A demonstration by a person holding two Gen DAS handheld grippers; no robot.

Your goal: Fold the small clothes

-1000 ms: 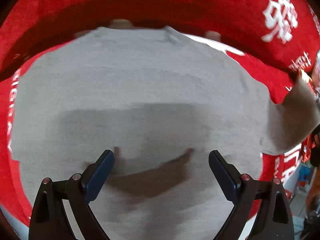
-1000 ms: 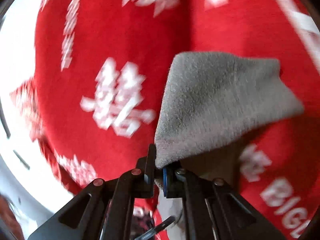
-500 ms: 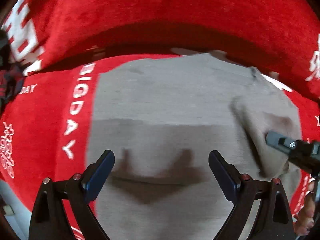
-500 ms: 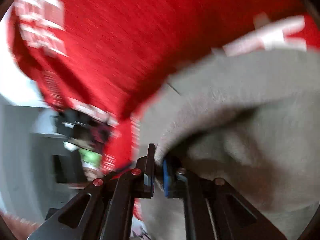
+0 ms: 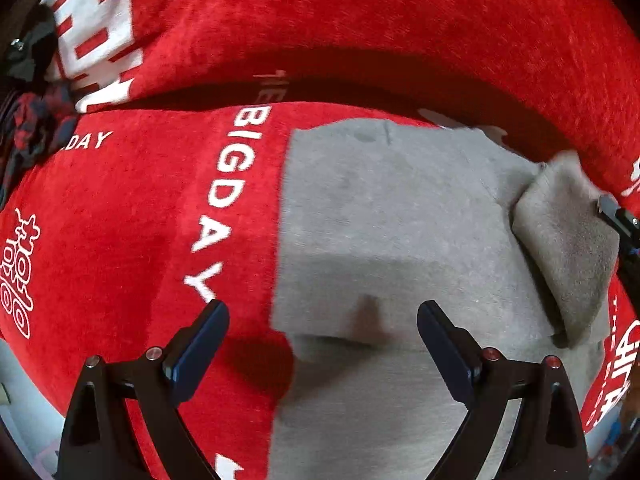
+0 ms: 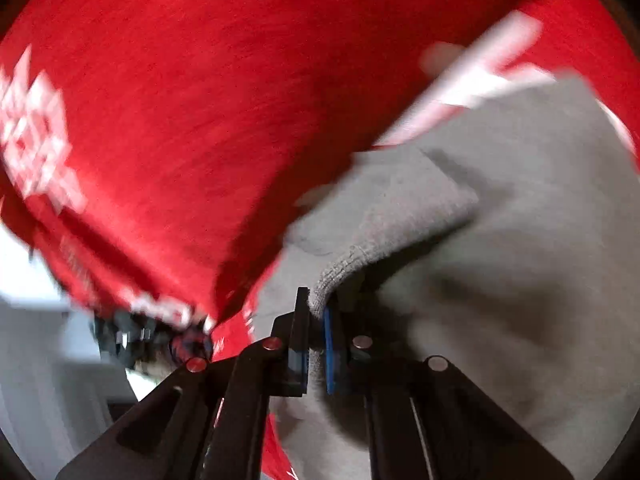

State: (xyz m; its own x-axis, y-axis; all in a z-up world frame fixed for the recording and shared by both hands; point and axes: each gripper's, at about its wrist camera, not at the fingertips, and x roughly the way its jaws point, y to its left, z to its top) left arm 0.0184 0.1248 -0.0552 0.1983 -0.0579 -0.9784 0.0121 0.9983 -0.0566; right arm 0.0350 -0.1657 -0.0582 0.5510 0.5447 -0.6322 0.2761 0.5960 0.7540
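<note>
A grey garment [image 5: 384, 216] lies flat on a red cloth with white lettering [image 5: 132, 208]. My left gripper [image 5: 322, 344] is open and empty, hovering over the garment's near left edge. My right gripper [image 6: 318, 332] is shut on the hem of the garment's sleeve [image 6: 384, 224] and holds it folded over the body. The folded sleeve [image 5: 568, 248] shows at the right in the left wrist view, with the right gripper's tip [image 5: 616, 216] at its edge.
The red cloth rises behind the garment like a sofa back [image 5: 360, 20]. A dark red-and-blue bundle [image 5: 32, 128] lies at the far left. A pale floor or wall [image 6: 44, 380] shows beyond the cloth's edge in the right wrist view.
My right gripper has carried the sleeve from out over the red cloth inward onto the garment's body. My left gripper has shifted left, so the garment's left edge now lies between its fingers.
</note>
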